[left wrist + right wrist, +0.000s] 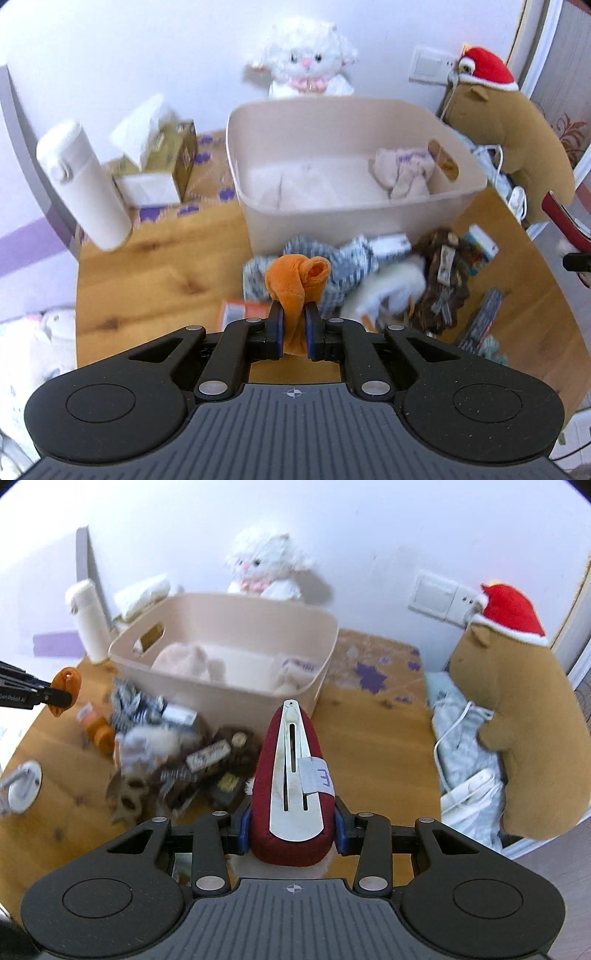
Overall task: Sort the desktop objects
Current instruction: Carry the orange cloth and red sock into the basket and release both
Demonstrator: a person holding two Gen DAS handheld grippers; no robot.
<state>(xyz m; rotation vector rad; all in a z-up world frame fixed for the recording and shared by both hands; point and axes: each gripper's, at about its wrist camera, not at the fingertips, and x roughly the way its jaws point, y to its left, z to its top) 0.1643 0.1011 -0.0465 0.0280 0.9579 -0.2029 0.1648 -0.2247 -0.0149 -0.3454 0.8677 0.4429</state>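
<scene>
My left gripper (294,321) is shut on an orange plush piece (295,280), held above the wooden table in front of the beige bin (461,181). It also shows at the left edge of the right wrist view (61,698), with the orange plush piece (68,681) in it. My right gripper (292,821) is shut on a dark red hair clip with a silver metal snap (293,775), pointing toward the beige bin (258,620). A pile of mixed small items (369,280) lies in front of the bin, and shows in the right wrist view (166,753) too.
A white flask (83,184) and a tissue box (155,166) stand left of the bin. A white plush lamb (310,62) sits behind it. A brown plush with a red hat (517,709) and white cables (465,786) are at right. A white round holder (22,786) lies at left.
</scene>
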